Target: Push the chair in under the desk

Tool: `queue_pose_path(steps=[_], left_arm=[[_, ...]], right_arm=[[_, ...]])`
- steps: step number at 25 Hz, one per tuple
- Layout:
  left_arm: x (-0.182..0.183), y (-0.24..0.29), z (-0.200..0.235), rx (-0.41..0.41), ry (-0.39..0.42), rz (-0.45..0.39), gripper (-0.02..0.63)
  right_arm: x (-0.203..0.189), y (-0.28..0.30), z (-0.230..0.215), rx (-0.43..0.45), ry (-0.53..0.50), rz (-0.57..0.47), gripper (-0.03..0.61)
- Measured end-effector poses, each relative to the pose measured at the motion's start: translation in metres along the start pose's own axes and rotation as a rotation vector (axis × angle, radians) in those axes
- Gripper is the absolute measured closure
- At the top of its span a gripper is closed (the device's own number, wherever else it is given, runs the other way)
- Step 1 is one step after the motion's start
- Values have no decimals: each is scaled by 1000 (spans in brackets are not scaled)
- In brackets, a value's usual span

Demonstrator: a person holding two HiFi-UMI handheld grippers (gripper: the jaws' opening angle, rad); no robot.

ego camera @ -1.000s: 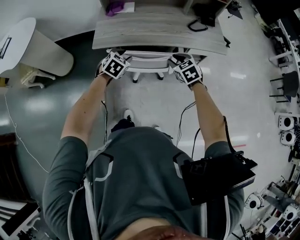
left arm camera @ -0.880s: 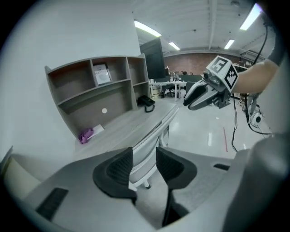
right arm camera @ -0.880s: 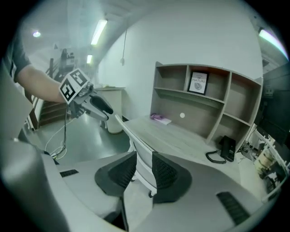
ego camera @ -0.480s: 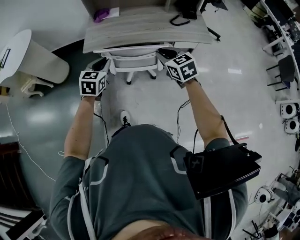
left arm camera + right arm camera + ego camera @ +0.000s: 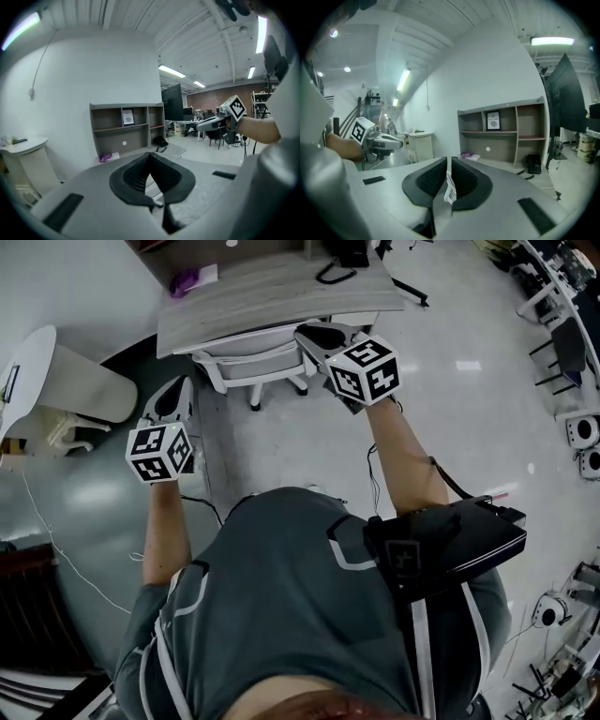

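Left gripper (image 5: 176,395) jaws together, empty, right gripper (image 5: 315,335) jaws just closing to a narrow slit, empty, white chair (image 5: 251,362) tucked under desk (image 5: 272,292) ahead, between both, 1 framed print (image 5: 493,120) in shelf unit (image 5: 460,127) beyond.

Both arms reach forward, forearms bare. The left gripper (image 5: 174,392) has its jaws together, empty. The right gripper (image 5: 317,334) has just been closing, down to a narrow empty slit.

Chair (image 5: 255,367) under desk (image 5: 272,292); L gripper (image 5: 174,397) left of it, R gripper (image 5: 315,335) right.
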State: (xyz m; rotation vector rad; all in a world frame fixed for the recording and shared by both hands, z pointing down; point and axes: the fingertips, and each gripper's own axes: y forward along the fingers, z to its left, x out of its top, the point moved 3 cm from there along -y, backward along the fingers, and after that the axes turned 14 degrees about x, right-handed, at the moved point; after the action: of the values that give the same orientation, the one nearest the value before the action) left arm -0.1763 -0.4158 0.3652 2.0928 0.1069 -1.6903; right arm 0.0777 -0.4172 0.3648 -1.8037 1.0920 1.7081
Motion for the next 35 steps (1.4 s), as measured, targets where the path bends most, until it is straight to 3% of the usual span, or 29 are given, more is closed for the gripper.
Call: queue_pose_path(steps=[7, 11, 16, 22, 35], left_arm=[[35, -31, 33, 22, -72, -51, 604], [31, -36, 51, 45, -69, -26, 604], [33, -36, 61, 47, -39, -54, 604], [35, -41, 76, 41, -89, -60, 604], [26, -41, 96, 30, -102, -63, 604]], right_arm=[[26, -8, 24, -72, -7, -65, 537], [26, -6, 32, -98, 22, -69, 545], [30, -2, 34, -143, 13, -88, 549], [42, -2, 40, -199, -2, -85, 549], [55, 13, 50, -244, -16, -102, 549]])
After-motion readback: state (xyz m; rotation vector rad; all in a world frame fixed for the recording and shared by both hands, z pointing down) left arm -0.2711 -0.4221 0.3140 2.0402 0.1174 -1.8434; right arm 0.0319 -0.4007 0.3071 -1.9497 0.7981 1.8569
